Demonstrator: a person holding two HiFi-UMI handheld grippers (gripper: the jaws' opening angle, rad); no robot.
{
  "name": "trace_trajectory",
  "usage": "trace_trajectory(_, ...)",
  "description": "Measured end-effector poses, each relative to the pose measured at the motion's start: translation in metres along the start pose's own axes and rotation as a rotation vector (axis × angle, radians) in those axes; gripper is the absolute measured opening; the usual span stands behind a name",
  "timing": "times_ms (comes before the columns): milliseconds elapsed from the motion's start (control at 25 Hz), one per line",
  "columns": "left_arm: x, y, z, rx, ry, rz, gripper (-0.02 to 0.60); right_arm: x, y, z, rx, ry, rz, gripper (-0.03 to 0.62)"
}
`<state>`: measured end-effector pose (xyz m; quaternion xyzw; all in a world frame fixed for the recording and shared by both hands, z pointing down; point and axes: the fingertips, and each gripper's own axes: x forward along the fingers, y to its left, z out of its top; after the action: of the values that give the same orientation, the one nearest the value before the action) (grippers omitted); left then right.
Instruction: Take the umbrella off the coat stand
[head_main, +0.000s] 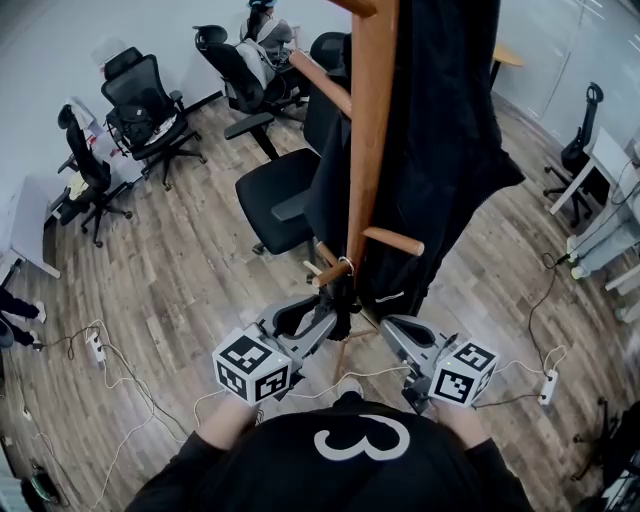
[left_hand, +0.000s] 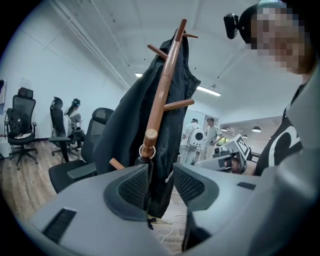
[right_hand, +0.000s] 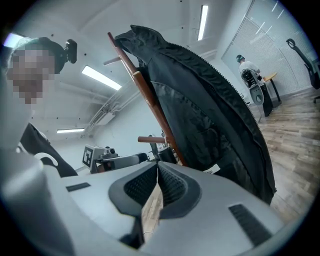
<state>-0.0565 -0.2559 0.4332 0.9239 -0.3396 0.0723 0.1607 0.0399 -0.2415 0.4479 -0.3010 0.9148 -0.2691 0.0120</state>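
We find the grasp in hand: the left tongs (left_hand: 160, 170) stand released around the umbrella (left_hand: 144, 162), which hangs by its ring (left_hand: 148, 150) from a stand peg (left_hand: 150, 135) just above them. The right tongs (right_hand: 157, 172) are clenched, empty. Next, we judge: clench, lift ring off.

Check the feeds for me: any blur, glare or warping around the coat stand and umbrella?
Head view: sharp and evenly lit, but the black coat swallows detail, so the umbrella barely separates from it. Left gripper view: fisheye bending, dark corners, the close fingers slightly soft. Right gripper view: same bending, ceiling lights blown out, coat stand crisp.
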Motion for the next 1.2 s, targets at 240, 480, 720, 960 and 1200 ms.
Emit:
trace_trajectory(240, 0.015, 0.012, -0.005, 0.017, 0.012, 0.016, 0.201, 0.002, -0.014, 0.003, 0.006, -0.001, -0.019, 0.026)
trace_trajectory(480, 0.034, 0.024, -0.009, 0.094, 0.039, 0.036, 0.239, 0.002, -0.028, 0.004, 0.014, 0.009, -0.035, 0.026)
trace_trajectory(720, 0.046, 0.030, -0.012, 0.086, 0.048, 0.038, 0.258, 0.003, -0.035, 0.007, 0.025, 0.014, -0.038, 0.026)
trace_trajectory(960, 0.054, 0.039, -0.021, 0.092, 0.062, 0.035, 0.256, 0.003, -0.038, 0.003, 0.028, 0.026, -0.043, 0.026)
trace_trajectory(1200, 0.062, 0.047, -0.034, 0.085, 0.076, 0.043, 0.256, 0.000, -0.039, -0.003, 0.026, 0.038, -0.049, 0.026)
